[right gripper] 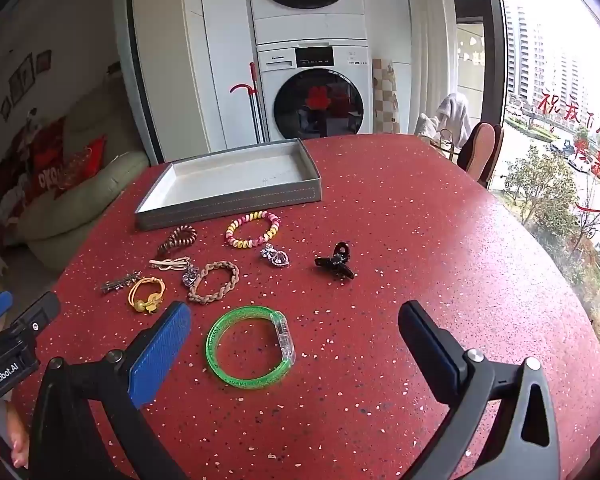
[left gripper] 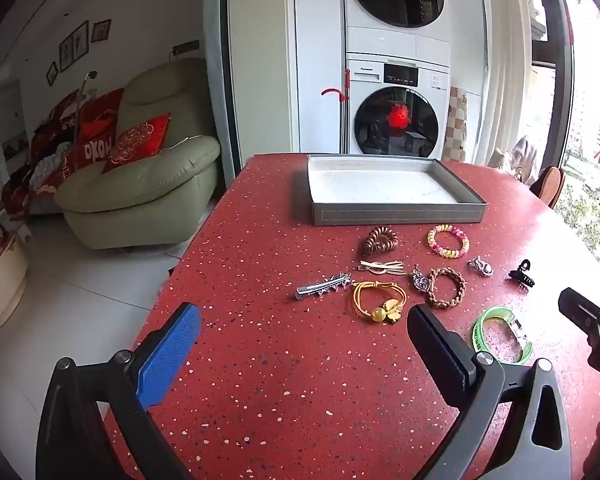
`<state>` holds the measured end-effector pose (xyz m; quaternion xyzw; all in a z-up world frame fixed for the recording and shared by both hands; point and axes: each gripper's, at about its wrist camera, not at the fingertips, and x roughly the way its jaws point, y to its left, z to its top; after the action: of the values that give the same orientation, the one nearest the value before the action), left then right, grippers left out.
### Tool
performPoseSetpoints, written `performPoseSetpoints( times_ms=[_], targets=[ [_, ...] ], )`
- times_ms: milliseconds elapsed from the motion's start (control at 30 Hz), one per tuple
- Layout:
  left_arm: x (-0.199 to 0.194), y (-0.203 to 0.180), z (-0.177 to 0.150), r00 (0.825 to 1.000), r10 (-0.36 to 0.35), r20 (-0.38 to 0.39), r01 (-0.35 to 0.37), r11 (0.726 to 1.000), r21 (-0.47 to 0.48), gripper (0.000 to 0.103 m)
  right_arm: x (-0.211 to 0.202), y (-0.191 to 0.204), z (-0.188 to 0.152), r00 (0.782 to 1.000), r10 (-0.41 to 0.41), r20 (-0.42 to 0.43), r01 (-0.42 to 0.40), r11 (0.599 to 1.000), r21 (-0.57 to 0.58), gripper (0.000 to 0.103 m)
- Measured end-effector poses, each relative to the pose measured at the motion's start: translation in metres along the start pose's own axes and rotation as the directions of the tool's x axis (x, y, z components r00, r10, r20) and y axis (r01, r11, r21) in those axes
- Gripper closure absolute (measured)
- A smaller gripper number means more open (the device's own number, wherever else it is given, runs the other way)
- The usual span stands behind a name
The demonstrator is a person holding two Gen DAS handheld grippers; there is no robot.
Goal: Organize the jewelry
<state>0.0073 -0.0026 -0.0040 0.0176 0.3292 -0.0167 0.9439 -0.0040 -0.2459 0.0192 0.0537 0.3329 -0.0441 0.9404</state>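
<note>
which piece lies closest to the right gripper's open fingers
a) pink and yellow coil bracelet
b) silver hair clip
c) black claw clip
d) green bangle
d, the green bangle lies flat on the red table just ahead of the right gripper, nearer than the black claw clip, the pink and yellow coil bracelet or the silver hair clip.

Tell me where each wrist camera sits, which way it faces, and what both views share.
Left wrist: on the left gripper, angled down over the red table toward the tray; its own open fingers show, with the right gripper at the right edge.
Right wrist: on the right gripper, above the green bangle; its own open fingers show, with the left gripper at the left edge.
Shared: table, tray, jewelry, washer.
</note>
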Motion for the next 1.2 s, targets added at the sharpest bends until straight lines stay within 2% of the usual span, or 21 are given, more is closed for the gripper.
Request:
performPoseSetpoints(
  times_ms=[133, 167, 267, 333, 1200],
  targets=[
    [0.009, -0.004, 0.001, 0.999, -0.038, -0.037, 0.039, 0.999, 0.021, 0.0, -0.002, 0.003, 0.001, 1.0, -0.002, 0.004, 0.002, 1.0, -0.002, 0.0],
    [0.0, 0.005, 0.005, 1.0, -0.014, -0.003, 0.014, 1.0, -0.008, 0.0, -0.003, 0.003, 0.001, 1.0, -0.002, 0.006, 0.002, 1.0, -0.001, 0.0],
    [-0.005, 0.004, 0.0, 1.0, 0.011, 0.014, -0.011, 0.999, -0.035, 0.0, -0.003, 0.002, 0.002, 1.0, -0.002, 0.01, 0.002, 1.0, 0.003, 0.0],
    [-0.005, 0.005, 0.0, 1.0, 0.009, 0.013, -0.008, 0.999, -0.037, 0.0, -0.01, 0.014, 0.004, 0.999, -0.015, 0.036, 0.016, 0.999, -0.035, 0.0],
    [-0.006, 0.008, -0.002, 0.999, 0.027, 0.04, -0.025, 0.999, -0.033, 0.0, -0.014, 0.016, 0.003, 0.996, -0.017, 0.086, 0.022, 0.998, -0.057, 0.0]
  ],
)
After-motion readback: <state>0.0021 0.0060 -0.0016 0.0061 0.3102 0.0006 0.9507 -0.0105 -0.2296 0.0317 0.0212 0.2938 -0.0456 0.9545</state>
